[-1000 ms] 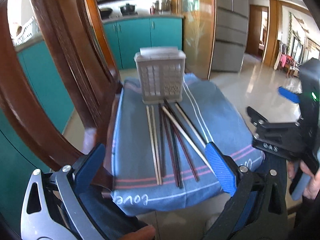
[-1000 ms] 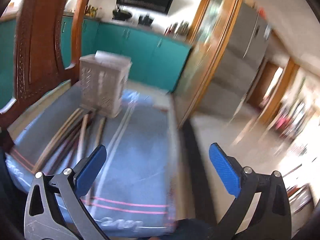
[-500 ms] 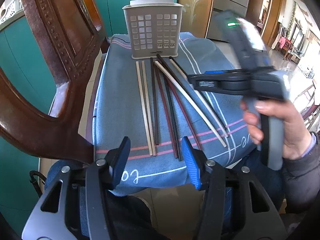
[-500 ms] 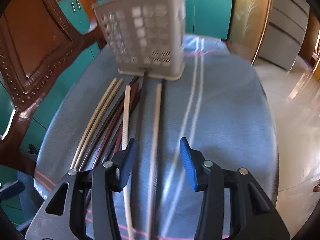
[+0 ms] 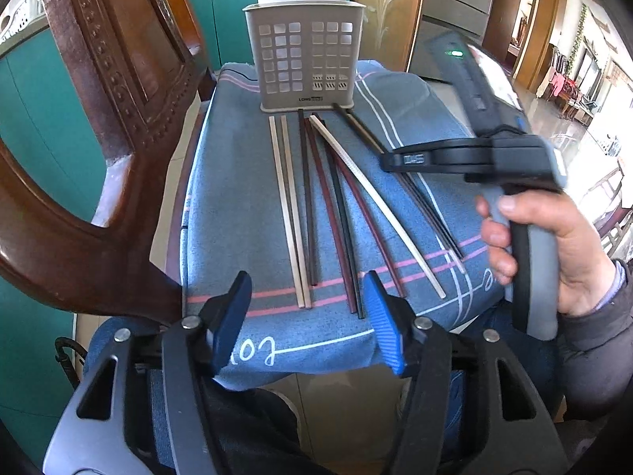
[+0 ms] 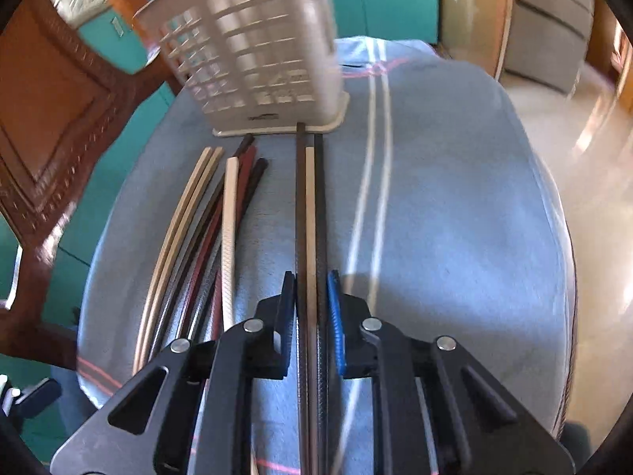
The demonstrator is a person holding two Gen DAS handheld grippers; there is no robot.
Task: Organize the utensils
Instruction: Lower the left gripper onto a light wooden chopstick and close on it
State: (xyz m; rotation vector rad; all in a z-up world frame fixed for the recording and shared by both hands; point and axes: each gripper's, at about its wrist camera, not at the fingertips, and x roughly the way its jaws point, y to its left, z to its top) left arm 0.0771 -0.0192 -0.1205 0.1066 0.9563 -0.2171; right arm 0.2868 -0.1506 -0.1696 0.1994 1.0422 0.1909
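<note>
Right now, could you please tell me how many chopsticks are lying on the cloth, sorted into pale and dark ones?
pale chopsticks: 4
dark chopsticks (black, brown or red): 6
Total: 10

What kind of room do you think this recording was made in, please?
Most likely a home kitchen or dining area: teal cabinets line the back wall, a tall steel refrigerator stands nearby, and a carved wooden chair sits beside the cloth-covered surface.

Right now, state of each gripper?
Left gripper: open, holding nothing.
Right gripper: closed around a bundle of chopsticks lying on the cloth.
</note>
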